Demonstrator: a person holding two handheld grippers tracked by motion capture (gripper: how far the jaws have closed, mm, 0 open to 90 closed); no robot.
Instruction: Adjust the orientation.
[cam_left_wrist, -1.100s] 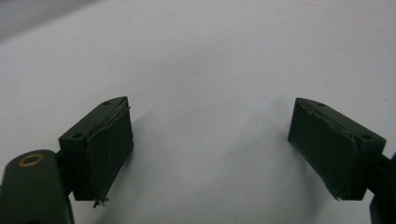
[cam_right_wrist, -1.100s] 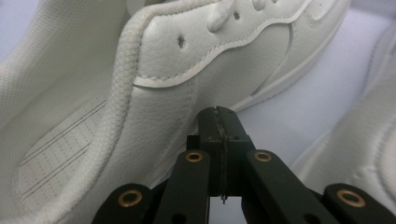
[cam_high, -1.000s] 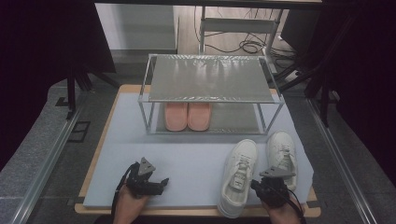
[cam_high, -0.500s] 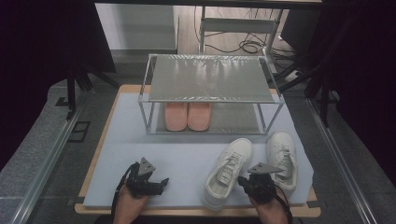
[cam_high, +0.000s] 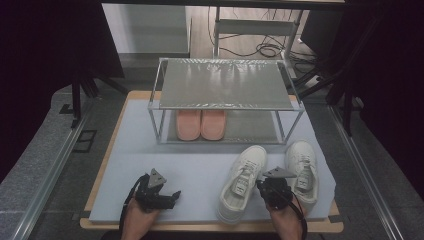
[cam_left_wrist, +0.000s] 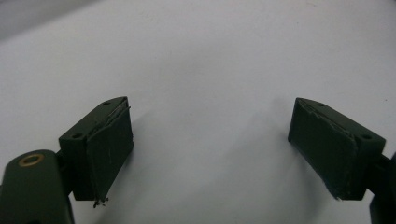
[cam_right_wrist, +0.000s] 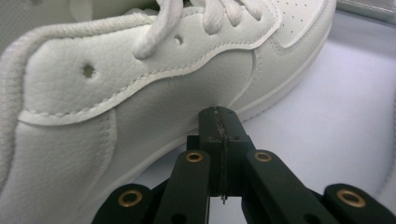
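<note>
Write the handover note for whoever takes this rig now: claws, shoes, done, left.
Right claw: shut, empty, tips pressed against the side of the left white shoe, which lies angled between the two hands.
Left claw: open, empty, over bare mat.
Right white shoe: on the mat in front of the rack, toe toward it.
Pink shoes: paired on the rack's lower shelf.
Done: pink pair stored.
Left: probably straighten the white pair and rack it; top shelf is free.

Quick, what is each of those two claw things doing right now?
Left gripper: open, nothing between its jaws, over the bare mat.
Right gripper: shut, holding nothing, its tip against the side of the white sneaker.
</note>
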